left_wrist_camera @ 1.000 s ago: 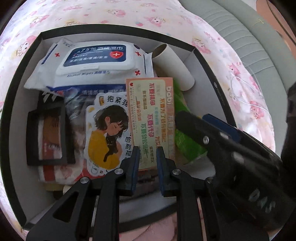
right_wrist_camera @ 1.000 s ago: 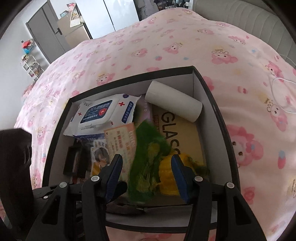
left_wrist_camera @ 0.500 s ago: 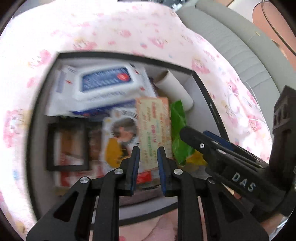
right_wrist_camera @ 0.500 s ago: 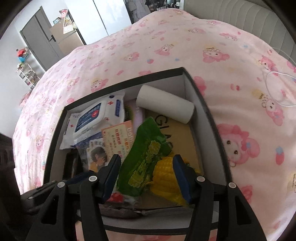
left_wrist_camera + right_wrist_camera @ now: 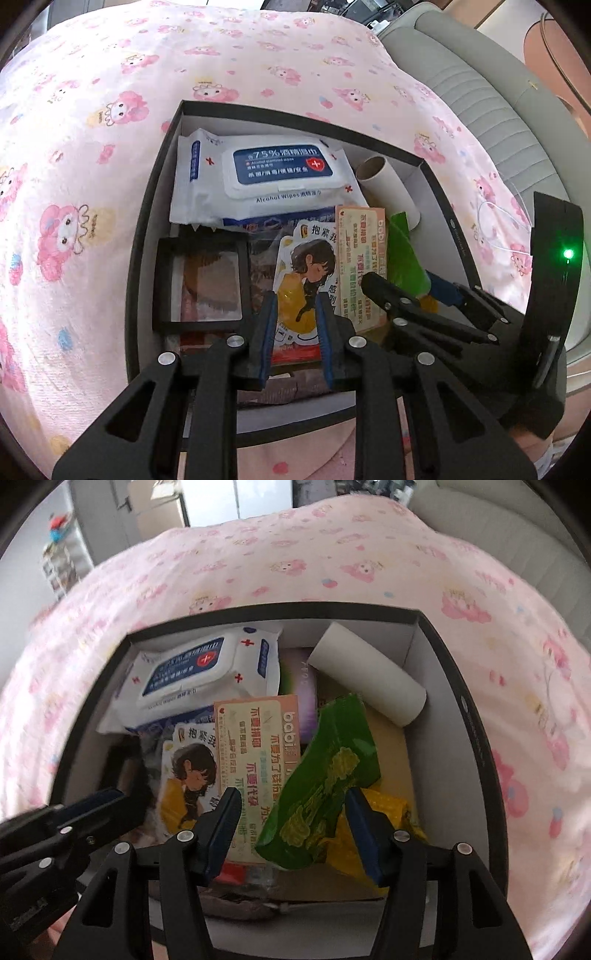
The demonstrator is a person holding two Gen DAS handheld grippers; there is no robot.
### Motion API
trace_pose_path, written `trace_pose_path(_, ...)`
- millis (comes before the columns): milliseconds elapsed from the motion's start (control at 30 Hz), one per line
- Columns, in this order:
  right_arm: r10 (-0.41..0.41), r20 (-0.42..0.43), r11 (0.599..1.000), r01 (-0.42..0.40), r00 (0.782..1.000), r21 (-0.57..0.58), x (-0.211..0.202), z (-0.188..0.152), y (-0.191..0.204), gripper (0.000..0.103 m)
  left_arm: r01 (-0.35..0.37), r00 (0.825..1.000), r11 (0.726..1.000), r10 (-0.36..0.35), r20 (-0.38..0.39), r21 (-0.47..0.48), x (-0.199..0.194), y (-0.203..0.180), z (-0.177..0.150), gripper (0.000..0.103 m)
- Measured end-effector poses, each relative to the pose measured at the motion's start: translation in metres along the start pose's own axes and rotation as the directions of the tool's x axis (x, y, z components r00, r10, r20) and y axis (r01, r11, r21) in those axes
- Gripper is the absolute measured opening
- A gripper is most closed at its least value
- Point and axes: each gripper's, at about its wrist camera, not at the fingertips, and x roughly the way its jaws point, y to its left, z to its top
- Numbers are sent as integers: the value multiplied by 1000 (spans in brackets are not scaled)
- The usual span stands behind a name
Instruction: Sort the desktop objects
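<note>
Inside the black box (image 5: 476,738), beside the white roll (image 5: 365,675), lies the green corn packet (image 5: 328,786), straddled by the right gripper (image 5: 293,825), jaws just widened, not pressing. Left gripper (image 5: 294,332) hovers nearly closed, empty, over the girl card (image 5: 306,273).

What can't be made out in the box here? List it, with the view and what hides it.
- Brown box, right wrist view: the green corn packet and white roll cover its lettering.
- Purple item, right wrist view: mostly under the orange card; unidentifiable.
- Near layer, left wrist view: behind the left gripper.
</note>
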Motion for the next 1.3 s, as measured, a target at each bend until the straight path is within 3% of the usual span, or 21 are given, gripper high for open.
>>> trace_pose_path(167,66,-5,995,-66,998,77,-7,-1,-12,55,0,1000,1000,0,-1,-1,1,1,1,28)
trace_pose_path(267,122,39,981,-127,992,145,-19,-1,-23,55,-2,1000,1000,1,20,10,-3,3,2,33)
trace_pose_path(333,91,86,986,-102,992,132,-30,0,-22,55,-4,998,1000,2,55,30,-9,2,5,35)
trace_pose_path(400,79,115,988,-93,990,122,-37,2,-20,55,-2,995,999,-3,96,50,-16,1,9,43)
trace_pose_path(500,85,146,984,-107,986,146,-41,9,-18,58,-20,978,995,0,209,95,-32,-5,19,61)
trace_pose_path(667,45,162,990,-66,986,124,-42,27,-9,72,-108,937,991,76,341,78,-47,-5,42,72)
trace_pose_path(900,20,221,985,-57,975,165,-54,33,-13,75,-202,900,979,176,399,23,-64,9,57,83)
trace_pose_path(1100,36,241,978,-84,970,192,-65,33,-11,76,-238,888,971,224,402,-16,-78,28,50,91)
trace_pose_path(1300,-11,254,989,-26,967,143,-88,11,8,77,-231,879,972,231,416,-52,-115,43,30,94)
